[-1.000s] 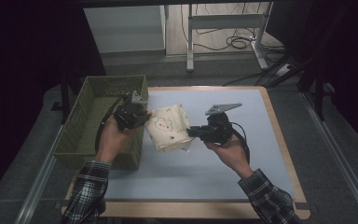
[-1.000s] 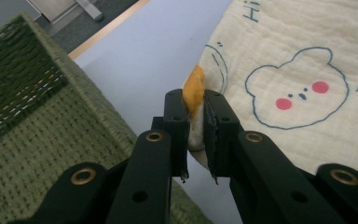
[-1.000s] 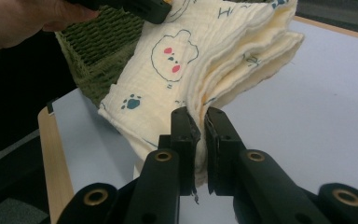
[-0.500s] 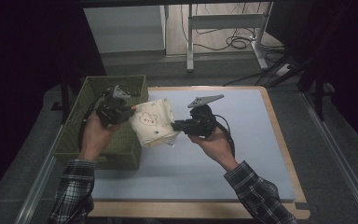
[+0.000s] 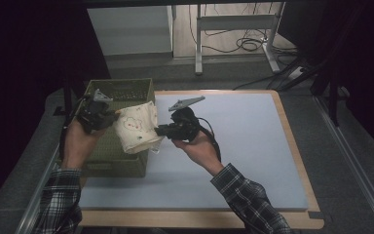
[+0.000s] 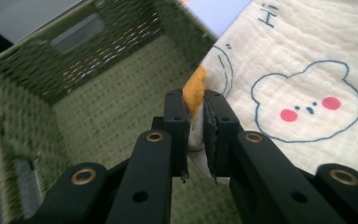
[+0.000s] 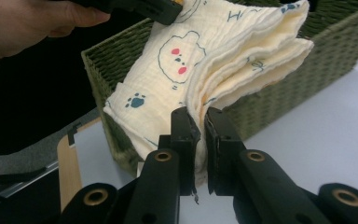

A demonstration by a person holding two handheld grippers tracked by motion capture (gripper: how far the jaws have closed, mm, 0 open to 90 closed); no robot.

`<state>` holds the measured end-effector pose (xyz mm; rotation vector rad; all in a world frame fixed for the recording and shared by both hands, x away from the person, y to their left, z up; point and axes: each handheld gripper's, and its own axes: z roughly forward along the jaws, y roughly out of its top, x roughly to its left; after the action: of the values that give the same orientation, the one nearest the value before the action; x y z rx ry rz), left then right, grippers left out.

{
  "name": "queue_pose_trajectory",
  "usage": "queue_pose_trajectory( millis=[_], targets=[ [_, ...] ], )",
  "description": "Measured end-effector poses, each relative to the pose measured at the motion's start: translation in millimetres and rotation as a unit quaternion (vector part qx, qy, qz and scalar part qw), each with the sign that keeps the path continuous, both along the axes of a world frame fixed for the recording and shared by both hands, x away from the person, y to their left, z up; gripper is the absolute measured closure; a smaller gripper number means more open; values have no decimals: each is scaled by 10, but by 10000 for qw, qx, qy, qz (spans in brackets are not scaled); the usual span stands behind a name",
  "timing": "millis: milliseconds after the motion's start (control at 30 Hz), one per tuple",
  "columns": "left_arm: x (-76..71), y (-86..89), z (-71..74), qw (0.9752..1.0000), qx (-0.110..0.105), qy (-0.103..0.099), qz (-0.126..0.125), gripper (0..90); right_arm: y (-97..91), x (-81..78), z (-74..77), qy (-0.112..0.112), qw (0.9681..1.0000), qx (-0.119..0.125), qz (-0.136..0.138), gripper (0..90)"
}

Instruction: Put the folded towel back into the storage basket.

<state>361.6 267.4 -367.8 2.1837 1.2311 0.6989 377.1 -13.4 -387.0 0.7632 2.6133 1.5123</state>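
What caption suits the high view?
Two hand-held tools, left tool and right tool, carry a folded cloth over the green basket.

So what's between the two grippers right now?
In the high view, the folded cloth spans from left gripper to right gripper, both shut on it.

— What has been shifted since the earlier pictures?

— The folded cloth (image 5: 137, 127) has been carried toward nine o'clock in the high view, off the blue tabletop (image 5: 233, 146) and over the near right corner of the green basket (image 5: 121, 95).

— And the grippers?

— The left gripper (image 5: 111, 117) has been brought from the basket's right rim to a place above its inside. The right gripper (image 5: 159, 130) has been drawn from the middle of the tabletop to just beside the basket's right wall. Both forearms have been swung the same way.
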Motion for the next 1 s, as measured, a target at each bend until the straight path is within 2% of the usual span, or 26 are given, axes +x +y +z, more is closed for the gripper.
queue_pose_trajectory(
  millis=[467,1000],
  targets=[
    [-38,411,-113,9987,223,152,423,811,606,-37,-181,91,9998,-62,152,826],
    [4,592,-337,9970,343,333,607,811,1139,-115,-511,261,9990,-344,140,822]
  ],
)
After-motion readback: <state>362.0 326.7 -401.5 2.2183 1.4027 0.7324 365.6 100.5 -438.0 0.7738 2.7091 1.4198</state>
